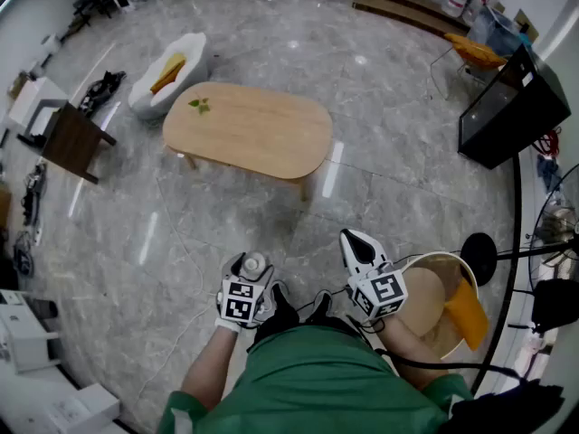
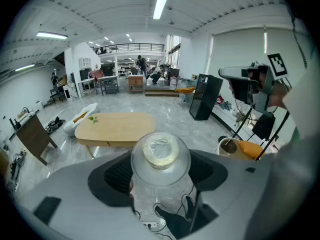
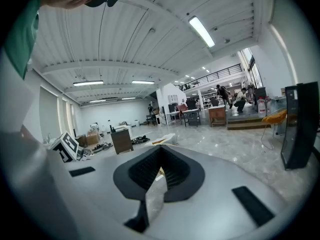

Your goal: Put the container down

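The left claw (image 2: 160, 170) is grasping a clear round container (image 2: 160, 153), its 2 jaws spread wide with 1 dark pad against each side of it. The container's lid faces the camera and shows something pale inside. The container is in the air above the grey marble floor (image 1: 226, 215), just in front of the person's green shirt (image 1: 317, 382) and well apart from the desk (image 1: 249, 131). The right claw (image 3: 159, 170) is clenched, its 2 jaws meeting at the tips with nothing between them, and it sits level beside the left one. The oval wooden desk carries 1 small green sprig (image 1: 199, 106) near its far left end. A white lounge chair (image 1: 167, 70) with a yellow cushion stands just beyond that end. A round chair (image 1: 441, 269) with an orange cushion is near the person's right side.
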Action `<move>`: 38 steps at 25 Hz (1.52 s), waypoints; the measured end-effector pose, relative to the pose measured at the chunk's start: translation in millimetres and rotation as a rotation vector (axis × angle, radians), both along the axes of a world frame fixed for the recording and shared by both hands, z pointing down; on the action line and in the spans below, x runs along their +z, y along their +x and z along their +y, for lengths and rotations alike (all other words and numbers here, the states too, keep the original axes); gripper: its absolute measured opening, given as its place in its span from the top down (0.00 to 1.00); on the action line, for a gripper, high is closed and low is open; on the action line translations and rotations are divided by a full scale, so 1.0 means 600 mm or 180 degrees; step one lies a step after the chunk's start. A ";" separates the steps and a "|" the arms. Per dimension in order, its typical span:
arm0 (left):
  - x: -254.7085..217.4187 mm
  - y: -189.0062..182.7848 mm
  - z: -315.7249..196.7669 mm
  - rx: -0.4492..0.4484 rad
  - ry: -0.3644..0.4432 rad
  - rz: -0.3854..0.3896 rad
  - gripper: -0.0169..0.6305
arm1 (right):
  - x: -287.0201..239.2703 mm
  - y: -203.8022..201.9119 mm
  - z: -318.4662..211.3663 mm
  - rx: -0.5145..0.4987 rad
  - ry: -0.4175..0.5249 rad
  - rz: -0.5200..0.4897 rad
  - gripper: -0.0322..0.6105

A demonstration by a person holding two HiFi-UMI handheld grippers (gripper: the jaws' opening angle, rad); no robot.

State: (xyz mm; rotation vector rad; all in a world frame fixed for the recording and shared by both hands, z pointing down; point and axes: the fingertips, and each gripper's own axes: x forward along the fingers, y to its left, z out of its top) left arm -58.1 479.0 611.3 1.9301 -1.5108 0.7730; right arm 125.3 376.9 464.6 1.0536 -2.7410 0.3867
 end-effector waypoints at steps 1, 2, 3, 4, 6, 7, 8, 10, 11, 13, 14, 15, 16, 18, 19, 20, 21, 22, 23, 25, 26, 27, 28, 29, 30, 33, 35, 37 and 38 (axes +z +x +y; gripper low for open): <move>-0.003 -0.008 -0.003 0.0020 0.0008 -0.0010 0.45 | -0.005 -0.008 -0.001 0.0006 0.0023 0.0000 0.93; -0.006 -0.017 -0.006 0.0038 0.0016 -0.0019 0.45 | -0.010 -0.016 -0.003 0.0014 0.0045 0.0000 0.93; -0.008 -0.025 -0.009 0.0053 0.0022 -0.0028 0.45 | -0.014 -0.023 -0.004 0.0024 0.0065 0.0002 0.93; -0.009 -0.032 -0.011 0.0068 0.0029 -0.0041 0.45 | -0.017 -0.029 -0.006 0.0034 0.0084 0.0006 0.93; -0.012 -0.041 -0.016 0.0113 0.0046 -0.0079 0.45 | -0.022 -0.037 -0.009 0.0060 0.0120 0.0012 0.93; -0.014 -0.044 -0.019 0.0144 0.0060 -0.0092 0.45 | -0.025 -0.040 -0.010 0.0078 0.0139 0.0008 0.93; -0.017 -0.047 -0.024 0.0178 0.0076 -0.0097 0.45 | -0.029 -0.042 -0.012 0.0099 0.0160 -0.0005 0.93; -0.027 -0.054 -0.034 0.0255 0.0109 -0.0103 0.45 | -0.042 -0.049 -0.016 0.0159 0.0212 -0.0046 0.93; -0.033 -0.059 -0.039 0.0293 0.0125 -0.0111 0.45 | -0.049 -0.054 -0.018 0.0195 0.0238 -0.0061 0.93; -0.043 -0.071 -0.051 0.0367 0.0160 -0.0123 0.45 | -0.063 -0.065 -0.023 0.0265 0.0281 -0.0065 0.93; -0.047 -0.076 -0.057 0.0403 0.0176 -0.0118 0.45 | -0.069 -0.071 -0.026 0.0294 0.0302 -0.0053 0.93; -0.049 -0.081 -0.063 0.0440 0.0189 -0.0103 0.45 | -0.074 -0.076 -0.027 0.0319 0.0323 -0.0036 0.93; -0.050 -0.086 -0.069 0.0480 0.0198 -0.0083 0.45 | -0.078 -0.082 -0.028 0.0341 0.0344 -0.0018 0.93; -0.048 -0.096 -0.081 0.0567 0.0210 -0.0056 0.45 | -0.084 -0.092 -0.029 0.0400 0.0383 0.0011 0.93; -0.047 -0.101 -0.087 0.0612 0.0215 -0.0050 0.45 | -0.087 -0.096 -0.029 0.0440 0.0400 0.0026 0.93; -0.046 -0.105 -0.094 0.0656 0.0218 -0.0048 0.45 | -0.090 -0.099 -0.030 0.0483 0.0410 0.0045 0.93; -0.044 -0.108 -0.100 0.0699 0.0218 -0.0045 0.45 | -0.092 -0.101 -0.030 0.0529 0.0414 0.0066 0.93; -0.043 -0.110 -0.105 0.0741 0.0214 -0.0036 0.45 | -0.093 -0.100 -0.029 0.0577 0.0410 0.0084 0.93; -0.040 -0.110 -0.109 0.0779 0.0206 -0.0022 0.45 | -0.091 -0.099 -0.029 0.0626 0.0399 0.0099 0.93; -0.033 -0.109 -0.115 0.0837 0.0183 0.0000 0.45 | -0.083 -0.095 -0.029 0.0704 0.0362 0.0122 0.93; -0.029 -0.108 -0.119 0.0856 0.0170 0.0010 0.45 | -0.078 -0.095 -0.030 0.0725 0.0341 0.0134 0.93; -0.025 -0.108 -0.123 0.0869 0.0157 0.0021 0.45 | -0.072 -0.095 -0.033 0.0737 0.0323 0.0146 0.93; -0.022 -0.108 -0.127 0.0877 0.0146 0.0029 0.45 | -0.067 -0.096 -0.038 0.0742 0.0308 0.0152 0.93; -0.019 -0.108 -0.133 0.0881 0.0134 0.0032 0.45 | -0.063 -0.098 -0.046 0.0743 0.0297 0.0151 0.93; -0.017 -0.109 -0.142 0.0879 0.0125 0.0031 0.45 | -0.060 -0.100 -0.056 0.0738 0.0286 0.0139 0.93; -0.014 -0.113 -0.173 0.0839 0.0098 -0.0002 0.45 | -0.053 -0.110 -0.096 0.0684 0.0264 0.0061 0.93; -0.011 -0.116 -0.201 0.0794 0.0082 -0.0044 0.45 | -0.049 -0.115 -0.130 0.0621 0.0271 -0.0019 0.93; -0.011 -0.114 -0.232 0.0754 0.0066 -0.0100 0.45 | -0.044 -0.114 -0.171 0.0568 0.0261 -0.0087 0.93; -0.013 -0.111 -0.248 0.0738 0.0057 -0.0125 0.45 | -0.043 -0.110 -0.192 0.0548 0.0245 -0.0112 0.93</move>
